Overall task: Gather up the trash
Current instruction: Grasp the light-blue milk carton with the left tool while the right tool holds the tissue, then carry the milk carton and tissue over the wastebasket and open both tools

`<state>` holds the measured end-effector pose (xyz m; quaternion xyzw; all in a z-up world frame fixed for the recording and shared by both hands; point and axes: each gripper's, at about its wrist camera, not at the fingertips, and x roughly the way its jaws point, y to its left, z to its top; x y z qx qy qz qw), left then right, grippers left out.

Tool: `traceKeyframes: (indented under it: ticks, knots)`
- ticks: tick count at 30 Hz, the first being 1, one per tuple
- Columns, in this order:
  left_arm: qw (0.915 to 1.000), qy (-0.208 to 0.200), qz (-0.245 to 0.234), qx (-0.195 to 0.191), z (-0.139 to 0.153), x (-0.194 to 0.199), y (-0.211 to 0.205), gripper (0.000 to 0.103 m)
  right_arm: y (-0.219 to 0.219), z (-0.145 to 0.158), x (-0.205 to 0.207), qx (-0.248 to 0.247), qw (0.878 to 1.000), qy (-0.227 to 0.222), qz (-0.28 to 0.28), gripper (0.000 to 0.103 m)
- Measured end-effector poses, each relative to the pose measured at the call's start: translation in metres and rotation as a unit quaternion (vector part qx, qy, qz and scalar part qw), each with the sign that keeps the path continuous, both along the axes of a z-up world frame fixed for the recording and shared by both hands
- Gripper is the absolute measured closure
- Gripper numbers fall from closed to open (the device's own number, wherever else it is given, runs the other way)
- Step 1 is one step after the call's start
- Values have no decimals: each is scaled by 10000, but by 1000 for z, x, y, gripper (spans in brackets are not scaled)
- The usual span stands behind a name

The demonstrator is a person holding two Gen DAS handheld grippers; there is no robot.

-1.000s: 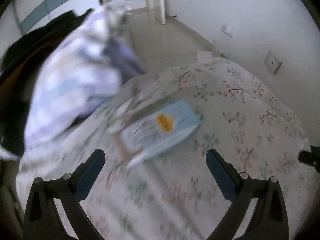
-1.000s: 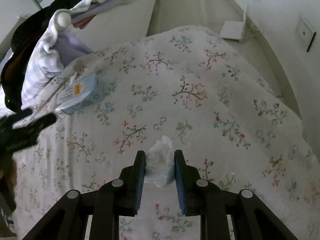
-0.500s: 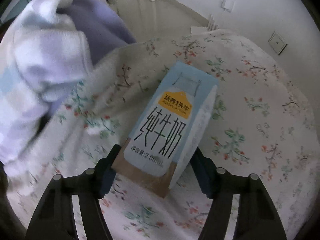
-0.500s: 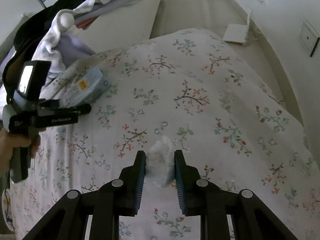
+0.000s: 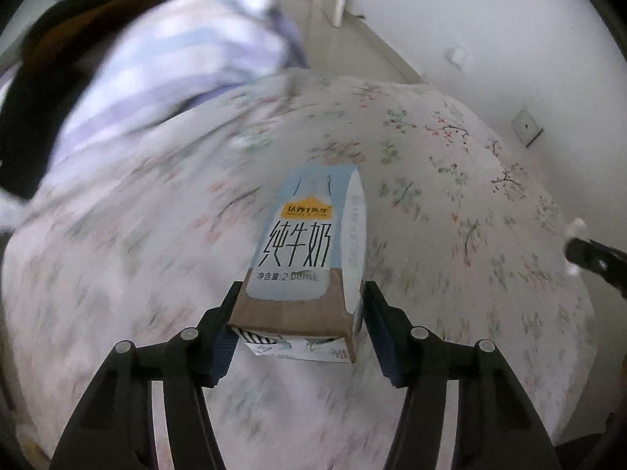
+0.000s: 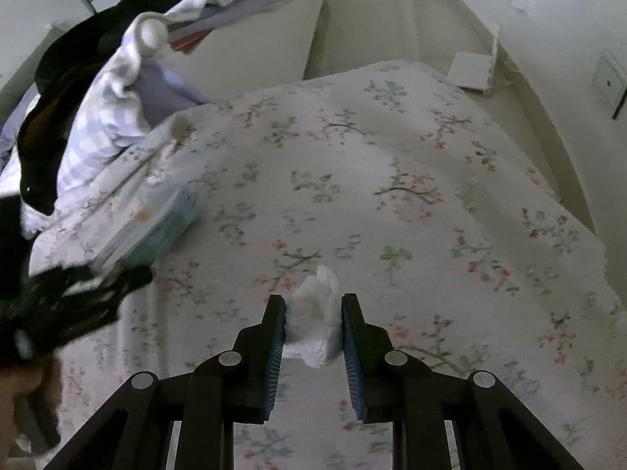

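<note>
Left wrist view, foreground: the left claw (image 5: 299, 313) brackets the near, brown-banded end of a pale blue milk carton (image 5: 309, 250). Its jaws have just been closing; the left pad meets the carton's edge, while contact at the right pad cannot be told. The carton runs lengthwise away from the camera over the floral bed cover (image 5: 450, 203).

Right wrist view, foreground: the right claw (image 6: 313, 325) stands nearly closed, its pads pressing both sides of a crumpled white tissue (image 6: 313, 325), held above the bed cover.

Middle distance: the carton, blurred, appears at the left of the right wrist view, with the left claw below it.

Background: a checked lilac blanket (image 6: 102, 125) and dark clothing (image 6: 78, 58) are heaped past the bed's far left corner; beyond lie pale floor (image 6: 372, 19) and white wall (image 5: 490, 19).
</note>
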<state>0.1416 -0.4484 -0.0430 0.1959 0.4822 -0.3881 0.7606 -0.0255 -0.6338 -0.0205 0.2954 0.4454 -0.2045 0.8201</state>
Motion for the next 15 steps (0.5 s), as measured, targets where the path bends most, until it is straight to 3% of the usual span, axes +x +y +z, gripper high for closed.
traceKeyframes:
  ticks: [6, 15]
  knots:
    - [9970, 10, 695, -341, 35, -5, 95, 43, 40, 14, 18, -102, 9995, -40, 309, 78]
    - [9901, -291, 1216, -631, 72, -29, 221, 43, 119, 42, 50, -442, 9944, -142, 954, 78]
